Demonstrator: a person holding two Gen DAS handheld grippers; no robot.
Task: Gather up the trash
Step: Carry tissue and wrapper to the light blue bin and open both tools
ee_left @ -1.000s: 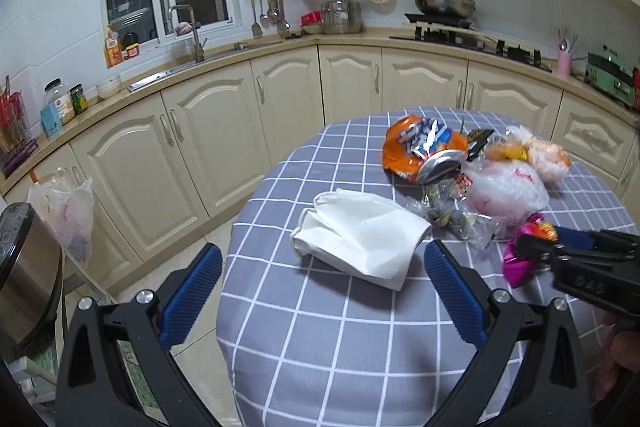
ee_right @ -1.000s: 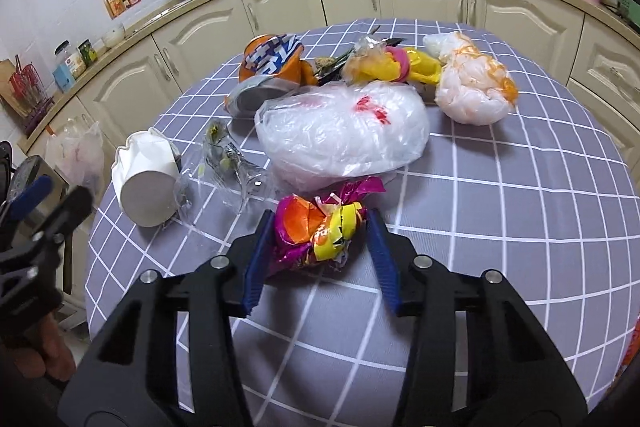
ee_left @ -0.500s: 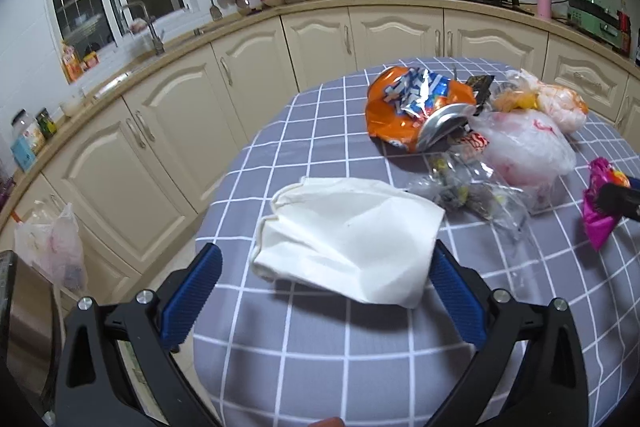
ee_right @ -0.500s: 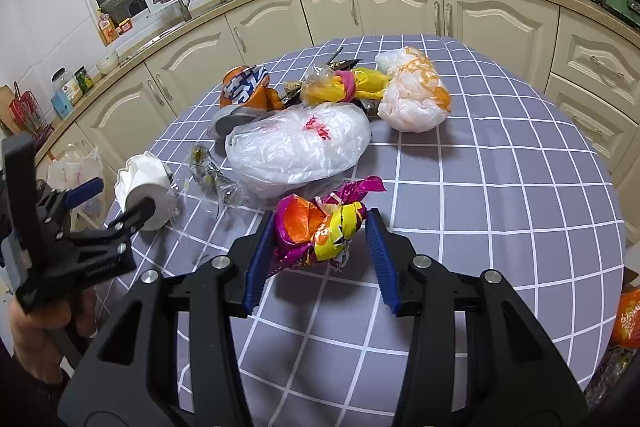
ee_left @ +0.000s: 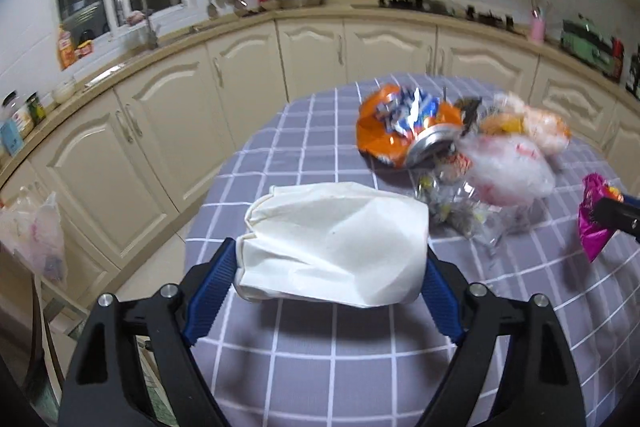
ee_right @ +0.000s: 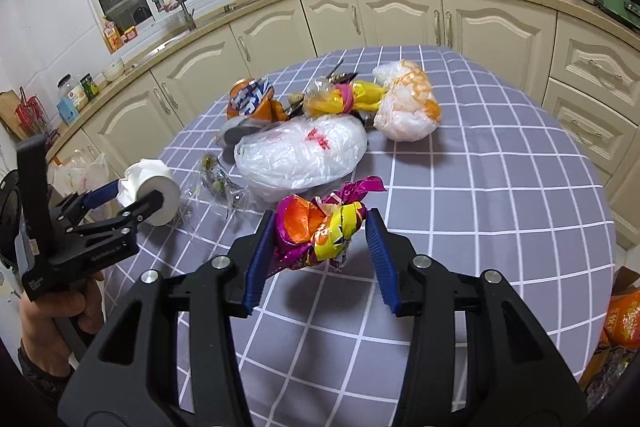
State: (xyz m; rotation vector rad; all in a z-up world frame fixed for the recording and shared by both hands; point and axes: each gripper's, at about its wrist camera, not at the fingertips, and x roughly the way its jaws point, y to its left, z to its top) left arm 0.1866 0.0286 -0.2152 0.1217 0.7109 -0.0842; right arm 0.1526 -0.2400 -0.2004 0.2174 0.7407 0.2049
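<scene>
The left gripper (ee_left: 332, 267) has its blue-padded fingers (ee_left: 210, 287) clenched on either side of a crushed white paper cup (ee_left: 336, 247), which lies on its side between them at the near edge of the round counter (ee_left: 320, 367) covered in a grey checked cloth. The right gripper (ee_right: 320, 251) has its fingers (ee_right: 260, 259) grasping a crumpled magenta, orange and yellow foil wrapper (ee_right: 320, 223), held just above the cloth. Beyond the wrapper, near the middle of the counter, sits a cluster of rubbish: a puffy clear plastic bag (ee_right: 300, 155), a scrap of clear cellophane (ee_right: 218, 183) beside it, a crushed orange snack bag (ee_right: 252, 103) behind it, a knotted yellow bag (ee_right: 340, 99), and a white and orange plastic bag (ee_right: 408, 107) to the right. Cream kitchen cabinets (ee_right: 400, 19) curve behind the counter.
</scene>
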